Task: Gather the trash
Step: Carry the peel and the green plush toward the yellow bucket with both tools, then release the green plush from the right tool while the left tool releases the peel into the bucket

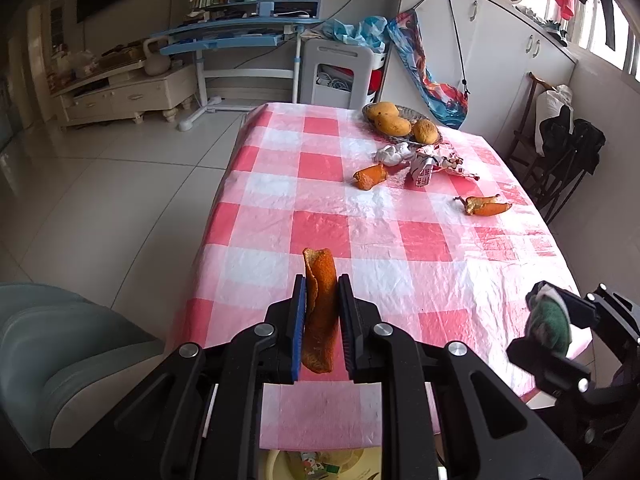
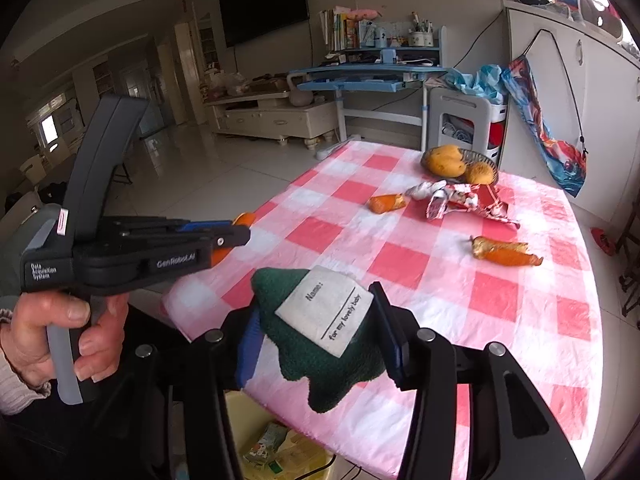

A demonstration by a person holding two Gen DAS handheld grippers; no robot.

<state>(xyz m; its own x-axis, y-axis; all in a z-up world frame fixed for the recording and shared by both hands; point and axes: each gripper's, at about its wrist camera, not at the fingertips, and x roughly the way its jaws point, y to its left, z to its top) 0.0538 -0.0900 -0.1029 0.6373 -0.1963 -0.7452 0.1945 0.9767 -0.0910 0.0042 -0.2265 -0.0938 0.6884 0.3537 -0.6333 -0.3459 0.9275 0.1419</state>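
Standing upright between left gripper [image 1: 322,280] jaws, pinched orange peel [image 1: 319,308]; right gripper [image 2: 316,312] jaws clamping green cloth [image 2: 320,344].

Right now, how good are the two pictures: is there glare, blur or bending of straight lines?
Left wrist view: sharp on the orange peel in the left gripper; window glare washes the tablecloth on the right; table edges bow, corners go dark. Right wrist view: the label on the green cloth reads clearly; the tablecloth's right edge is overexposed; the cabinet lines curve.
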